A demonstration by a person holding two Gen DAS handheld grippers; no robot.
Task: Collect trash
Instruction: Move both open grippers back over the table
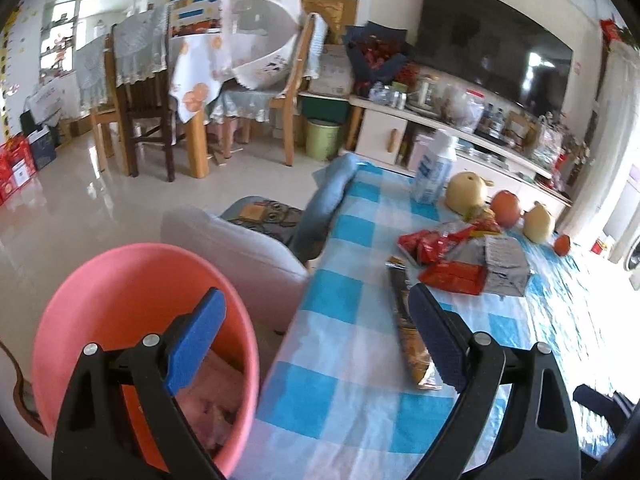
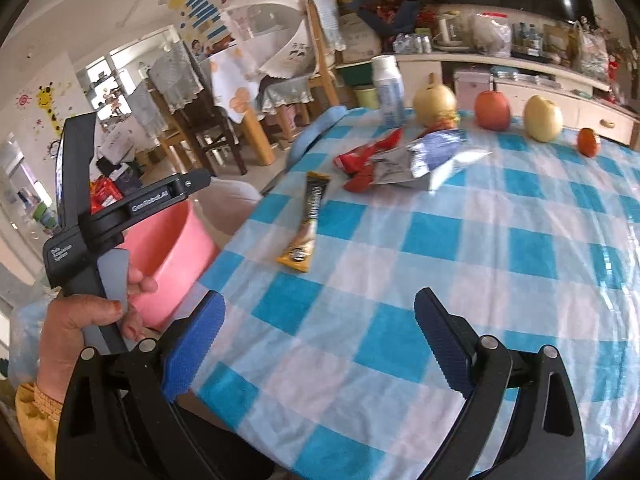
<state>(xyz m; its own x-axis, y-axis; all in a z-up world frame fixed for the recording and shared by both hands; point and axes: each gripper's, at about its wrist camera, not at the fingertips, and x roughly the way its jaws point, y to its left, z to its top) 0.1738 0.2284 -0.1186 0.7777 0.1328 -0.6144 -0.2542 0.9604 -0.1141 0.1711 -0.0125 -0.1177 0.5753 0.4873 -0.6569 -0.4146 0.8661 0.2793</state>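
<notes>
Left gripper [image 1: 316, 344] spread wide with nothing in it, hanging half over the pink bin [image 1: 136, 280] that sits just off the edge of the checked tablecloth [image 2: 440, 240]. Right gripper [image 2: 320, 344] also wide open and empty, low over the cloth's near edge. Long snack wrapper [image 2: 306, 220] flat on the cloth near the bin-side edge, crumpled red and silver wrappers [image 2: 404, 160] past it, in front of the fruit [image 2: 492, 110].

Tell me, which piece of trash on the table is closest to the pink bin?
The long black-and-yellow stick wrapper. It lies alone near the table edge beside the pink bin, while the red wrappers and silver bag sit farther in, by the fruit.
</notes>
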